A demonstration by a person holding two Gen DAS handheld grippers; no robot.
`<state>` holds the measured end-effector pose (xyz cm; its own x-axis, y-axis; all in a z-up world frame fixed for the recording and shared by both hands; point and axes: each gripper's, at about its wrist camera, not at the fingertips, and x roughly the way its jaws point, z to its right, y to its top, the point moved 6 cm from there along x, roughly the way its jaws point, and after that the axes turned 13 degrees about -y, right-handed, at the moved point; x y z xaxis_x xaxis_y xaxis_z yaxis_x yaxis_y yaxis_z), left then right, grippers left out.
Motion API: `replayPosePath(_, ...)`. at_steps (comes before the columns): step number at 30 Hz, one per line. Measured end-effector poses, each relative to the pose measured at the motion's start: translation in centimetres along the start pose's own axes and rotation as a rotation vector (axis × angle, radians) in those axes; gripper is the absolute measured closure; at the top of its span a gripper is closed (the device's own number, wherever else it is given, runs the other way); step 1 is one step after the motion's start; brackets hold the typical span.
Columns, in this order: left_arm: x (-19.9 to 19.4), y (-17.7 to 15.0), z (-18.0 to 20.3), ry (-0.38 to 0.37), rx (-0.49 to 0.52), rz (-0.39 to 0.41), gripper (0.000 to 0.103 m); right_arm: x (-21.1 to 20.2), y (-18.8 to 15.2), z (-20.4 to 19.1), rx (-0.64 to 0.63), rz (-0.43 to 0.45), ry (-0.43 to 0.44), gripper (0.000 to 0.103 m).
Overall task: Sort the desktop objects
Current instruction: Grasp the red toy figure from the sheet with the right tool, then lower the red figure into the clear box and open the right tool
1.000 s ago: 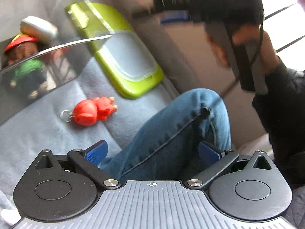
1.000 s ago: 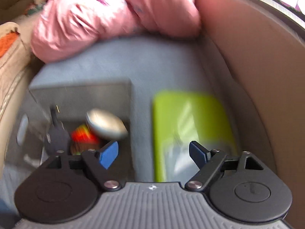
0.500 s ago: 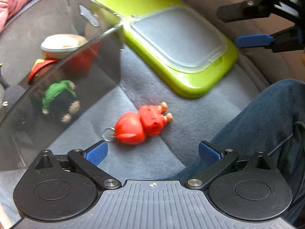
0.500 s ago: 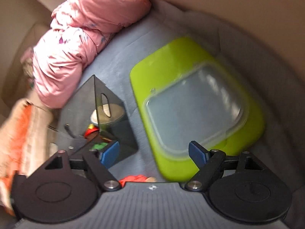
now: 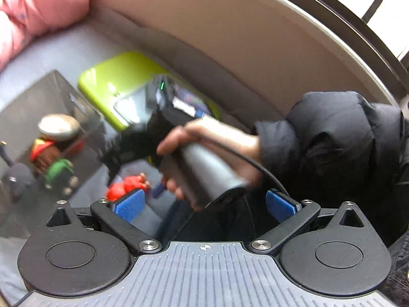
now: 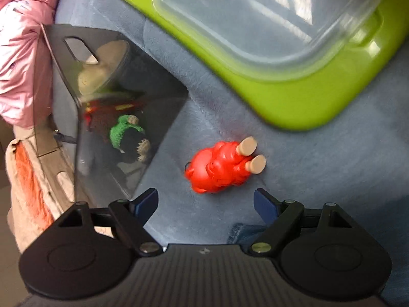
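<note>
Toys are seen already in the tinted box (image 6: 102, 97) — red figurine (image 6: 219, 167) left out; both grippers' fingers spread, empty

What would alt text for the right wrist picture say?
An open two-finger gripper hovers over a red toy figure lying on blue fabric. A smoky transparent box holding small toys sits left; a lime-green tray with a clear lid lies beyond.

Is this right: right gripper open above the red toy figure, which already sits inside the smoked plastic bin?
Not quite. The red toy figure lies on the blue cushion beside the smoked plastic bin, not inside, per the right wrist view. The right gripper is open above it.
</note>
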<state>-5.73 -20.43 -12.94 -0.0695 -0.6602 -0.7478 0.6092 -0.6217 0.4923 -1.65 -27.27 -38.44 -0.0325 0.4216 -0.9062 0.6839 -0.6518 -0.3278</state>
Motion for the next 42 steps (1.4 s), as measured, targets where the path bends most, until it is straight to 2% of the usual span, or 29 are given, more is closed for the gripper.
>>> replayPosePath(1, -0.3, -0.3, -0.3, -0.007, -0.006, 0.008, 0.0, 0.5, -0.3, 0.1, 0.015, 0.01, -0.023, 0.02)
replayPosePath(4, -1.0, -1.5, -2.0, -0.053, -0.05, 0.034, 0.0, 2.0, -0.4, 0.8, 0.094, 0.064, -0.095, 0.034)
replayPosePath(8, -1.8, -3.1, -4.2, -0.114, -0.109, 0.069, 0.0, 3.3, 0.7, 0.8, 0.163, 0.066, -0.078, 0.024)
replayPosePath(12, -2.8, -4.7, -6.4, -0.176, -0.167, 0.103, 0.0, 2.9, 1.0, 0.2, 0.138, 0.067, -0.008, 0.048)
replayPosePath(15, -3.5, -5.9, -8.1, -0.222, -0.211, 0.129, 0.0, 0.5, 0.0, -0.7, 0.039, 0.106, -0.025, 0.05)
replayPosePath(19, -4.4, -8.0, -11.1, -0.278, -0.295, 0.168, 0.0, -5.4, -2.5, -1.8, -0.072, 0.129, -0.004, 0.05)
replayPosePath(22, -5.2, -10.9, -17.2, -0.257, -0.528, 0.26, 0.0, -11.0, -4.5, -3.5, -0.193, 0.191, -0.009, 0.05)
replayPosePath(24, -6.2, -11.5, -20.7, -0.225, -0.649, 0.376, 0.0, -14.5, -5.6, -5.8, -0.279, 0.261, -0.001, 0.05)
replayPosePath(26, -7.3, -12.1, -24.2, -0.192, -0.769, 0.492, 0.0, -16.7, -5.7, -9.8, -0.372, 0.355, 0.013, 0.05)
replayPosePath(28, -8.3, -12.6, -26.4, -0.156, -0.809, 0.585, 0.0, -18.1, -5.6, -14.1, -0.462, 0.447, 0.023, 0.05)
replayPosePath(30, -9.0, -13.6, -27.6, -0.156, -0.832, 0.652, 0.0, -17.2, -4.5, -18.1, -0.511, 0.501, 0.011, 0.05)
replayPosePath(32, -9.3, -14.7, -28.3, -0.197, -0.851, 0.705, 0.0, -13.7, -2.6, -21.7, -0.527, 0.513, -0.043, 0.05)
replayPosePath(35, -9.3, -15.3, -29.4, -0.26, -0.856, 0.734, 0.0, -8.1, 0.3, -25.9, -0.528, 0.509, -0.142, 0.05)
replayPosePath(38, -8.9, -15.5, -30.7, -0.317, -0.868, 0.746, 0.0, -3.1, 2.3, -28.2, -0.522, 0.525, -0.235, 0.05)
replayPosePath(42, -8.4, -15.9, -32.9, -0.351, -0.944, 0.771, 0.0, 1.8, 4.5, -28.8, -0.491, 0.462, -0.279, 0.049)
